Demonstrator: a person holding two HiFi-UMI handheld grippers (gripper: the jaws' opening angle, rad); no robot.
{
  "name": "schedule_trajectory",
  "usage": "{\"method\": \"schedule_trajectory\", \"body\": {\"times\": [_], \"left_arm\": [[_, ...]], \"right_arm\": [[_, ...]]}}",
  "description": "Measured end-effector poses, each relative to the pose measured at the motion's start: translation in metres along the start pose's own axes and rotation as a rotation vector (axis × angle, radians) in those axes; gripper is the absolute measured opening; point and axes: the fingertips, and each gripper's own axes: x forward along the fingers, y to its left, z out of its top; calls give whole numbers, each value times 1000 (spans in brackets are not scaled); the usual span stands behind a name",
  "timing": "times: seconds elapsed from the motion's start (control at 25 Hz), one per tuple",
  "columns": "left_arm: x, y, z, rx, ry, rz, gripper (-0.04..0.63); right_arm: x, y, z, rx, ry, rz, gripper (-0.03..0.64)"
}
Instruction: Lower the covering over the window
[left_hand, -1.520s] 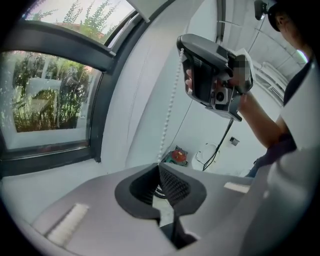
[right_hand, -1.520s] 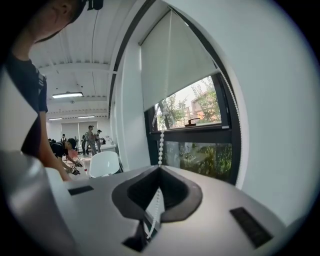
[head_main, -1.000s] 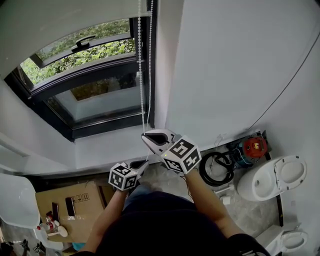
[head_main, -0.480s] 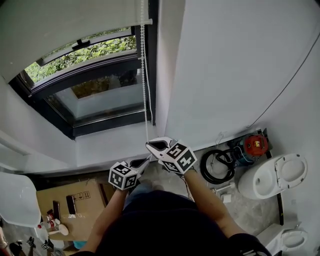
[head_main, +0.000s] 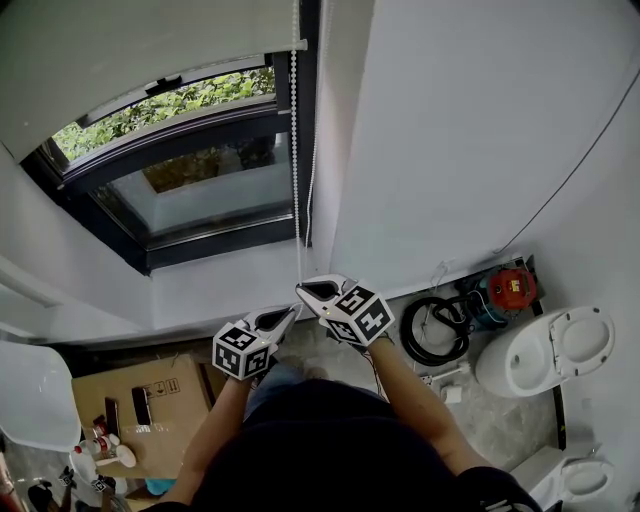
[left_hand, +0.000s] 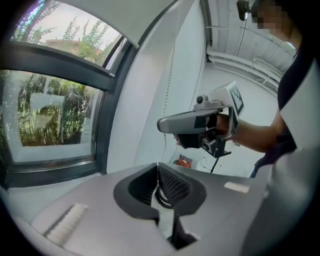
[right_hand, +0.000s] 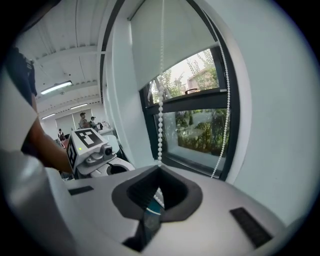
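White walls surround a dark-framed window, with the roller blind covering only its top. A bead chain hangs taut beside the frame. The right hand-held gripper is clamped on that chain. The left hand-held gripper, just below, is pinched shut on the same strand. The pull should probably run straight down along the chain, hand under hand, without slack. Both forearms reach forward, with the grippers tilted slightly downward.
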Motion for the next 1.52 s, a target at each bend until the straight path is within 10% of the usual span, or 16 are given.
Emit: {"method": "schedule_trajectory", "body": {"times": [0.6,1.0,1.16,1.52], "left_arm": [[-64,-22,173,136,-437,-14,50],[-22,-46,202,209,-367,-103,103],[-13,-51,205,218,-347,-95,27],[-3,-40,179,111,-319,-109,23]], "right_arm": [[-5,3,-2,-10,-8,11,12],[-11,3,-4,-15,-10,0,12],[-14,0,-6,-1,-23,-10,12],[-5,-5,-33,31,50,-8,12]]}}
